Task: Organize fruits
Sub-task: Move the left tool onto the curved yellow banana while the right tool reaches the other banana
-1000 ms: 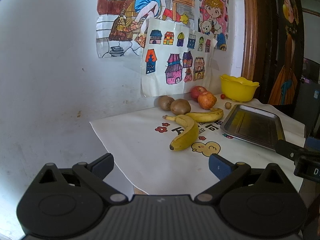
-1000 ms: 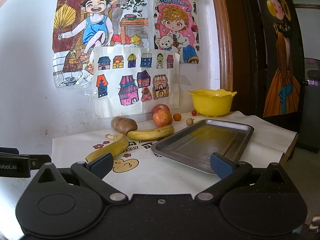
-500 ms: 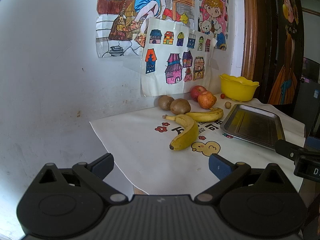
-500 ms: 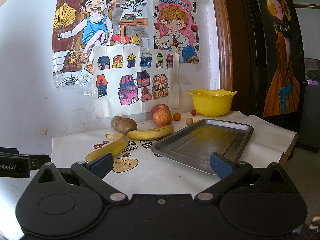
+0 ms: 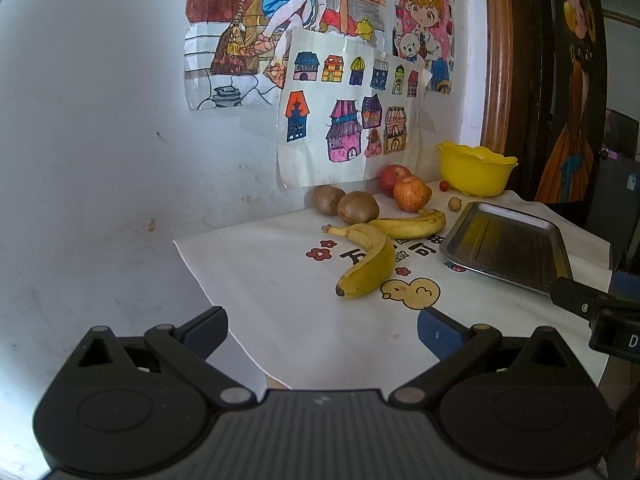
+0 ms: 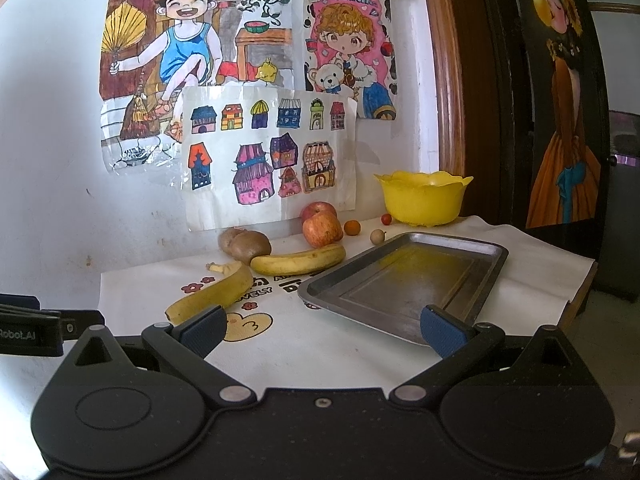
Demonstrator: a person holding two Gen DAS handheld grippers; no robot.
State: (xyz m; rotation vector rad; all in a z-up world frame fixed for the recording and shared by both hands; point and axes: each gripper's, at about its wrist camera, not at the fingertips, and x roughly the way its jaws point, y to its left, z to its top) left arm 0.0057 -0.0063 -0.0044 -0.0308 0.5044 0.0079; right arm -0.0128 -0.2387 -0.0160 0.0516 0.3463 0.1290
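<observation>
Two bananas, two kiwis, two red apples and small round fruits lie on a white cloth near the wall. An empty metal tray sits right of them, with a yellow bowl behind it. My left gripper is open and empty, well short of the near banana. My right gripper is open and empty, in front of the tray's near edge.
The white cloth covers a small table against a white wall with coloured drawings. A dark wooden frame stands at the right. The table's front and left edges are close to both grippers.
</observation>
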